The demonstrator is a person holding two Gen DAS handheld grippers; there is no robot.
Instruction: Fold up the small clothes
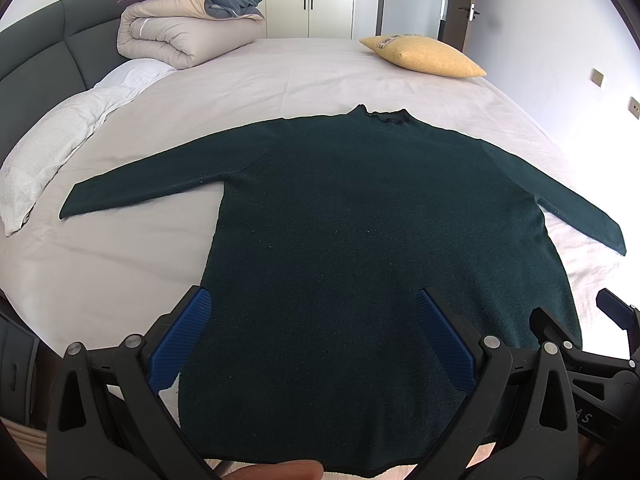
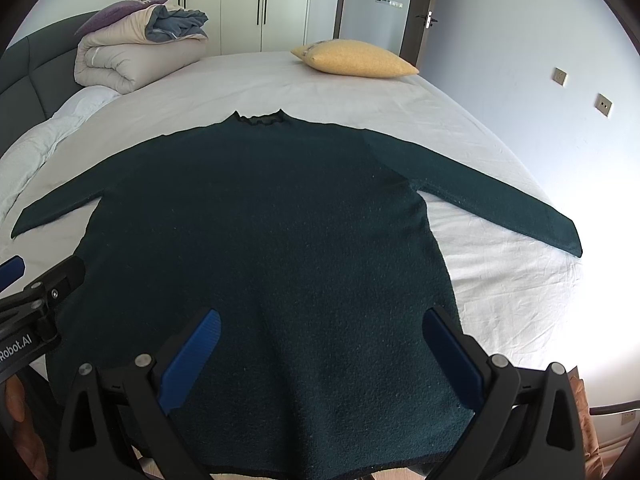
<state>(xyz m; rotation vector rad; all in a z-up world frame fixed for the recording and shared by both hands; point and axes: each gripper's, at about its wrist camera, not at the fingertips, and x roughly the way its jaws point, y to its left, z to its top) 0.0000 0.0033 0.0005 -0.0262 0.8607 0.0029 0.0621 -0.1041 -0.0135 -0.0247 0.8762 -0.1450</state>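
A dark green long-sleeved sweater (image 1: 360, 220) lies flat on the bed, collar far, both sleeves spread out sideways; it also shows in the right wrist view (image 2: 260, 220). My left gripper (image 1: 312, 308) is open and empty, hovering over the sweater's lower left part near the hem. My right gripper (image 2: 320, 324) is open and empty over the lower right part near the hem. The right gripper shows at the right edge of the left wrist view (image 1: 576, 320). The left gripper shows at the left edge of the right wrist view (image 2: 44, 268).
The bed (image 1: 280, 76) has a light sheet. A rolled duvet (image 1: 176, 28) and white pillows (image 1: 60, 136) lie at the far left by the dark headboard (image 1: 48, 52). A yellow cushion (image 1: 424, 54) lies at the far right. Wardrobes and a door stand behind.
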